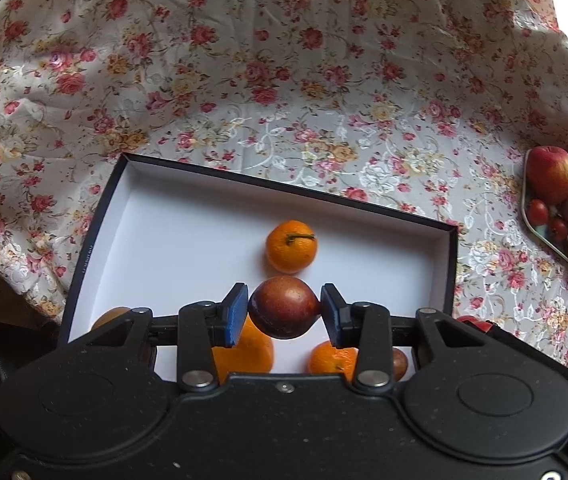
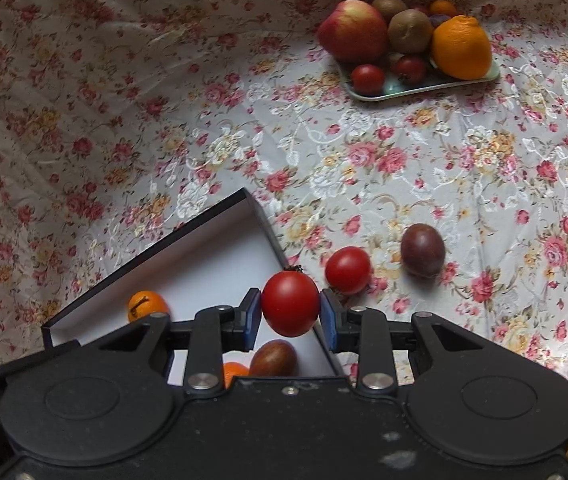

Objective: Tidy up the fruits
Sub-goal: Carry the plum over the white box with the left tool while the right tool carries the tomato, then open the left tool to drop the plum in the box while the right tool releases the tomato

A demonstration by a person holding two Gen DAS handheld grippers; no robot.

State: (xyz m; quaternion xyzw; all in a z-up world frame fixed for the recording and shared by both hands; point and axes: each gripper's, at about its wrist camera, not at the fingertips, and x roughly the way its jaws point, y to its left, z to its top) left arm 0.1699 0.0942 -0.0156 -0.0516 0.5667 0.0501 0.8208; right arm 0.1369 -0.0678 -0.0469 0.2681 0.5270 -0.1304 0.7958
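Observation:
My left gripper (image 1: 284, 312) is shut on a dark red plum (image 1: 284, 306), held above the white-lined black box (image 1: 188, 216). A mandarin (image 1: 291, 246) with a stem lies in the box beyond it; more oranges (image 1: 252, 354) and a brown fruit (image 1: 400, 363) lie under the fingers. My right gripper (image 2: 290, 312) is shut on a red tomato (image 2: 290, 304) over the box's right wall (image 2: 268, 236). A second tomato (image 2: 348, 270) and a purple plum (image 2: 422, 255) rest on the cloth to the right.
A pale green tray (image 2: 404, 90) at the far right holds an apple (image 2: 354, 36), kiwis, tomatoes and an orange (image 2: 462, 48); it shows too in the left wrist view as tray (image 1: 540, 232). Floral tablecloth (image 1: 284, 80) covers the table and rises behind.

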